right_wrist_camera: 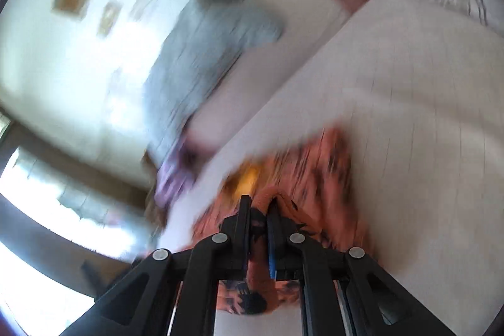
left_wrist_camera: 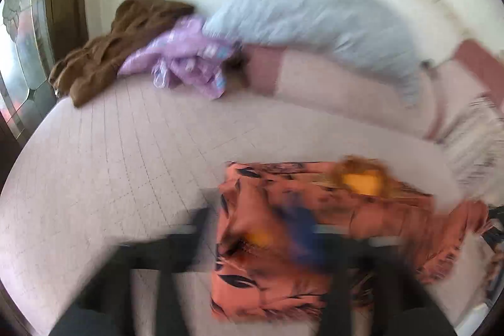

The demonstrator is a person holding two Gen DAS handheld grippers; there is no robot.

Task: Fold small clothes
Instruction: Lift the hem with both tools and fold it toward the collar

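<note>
A small orange garment with a dark print [left_wrist_camera: 283, 241] lies on the pale checked bed sheet [left_wrist_camera: 110, 162], blurred by motion. My left gripper [left_wrist_camera: 261, 219] stands over its left part, jaws wide apart, one finger left of the cloth and one over it. In the right wrist view my right gripper [right_wrist_camera: 259, 203] is shut on an edge of the orange garment [right_wrist_camera: 315, 166], which bunches between the fingers and trails away over the sheet [right_wrist_camera: 425, 115]. An orange-yellow patch [left_wrist_camera: 362, 181] shows on the garment's far side.
A purple garment [left_wrist_camera: 189, 55] and a brown garment [left_wrist_camera: 119, 43] are heaped at the sheet's far left. A light blue pillow [left_wrist_camera: 315, 21] leans on the white wall behind. A pink-banded pillow [left_wrist_camera: 330, 84] lies beside it. A window [left_wrist_camera: 19, 52] is at far left.
</note>
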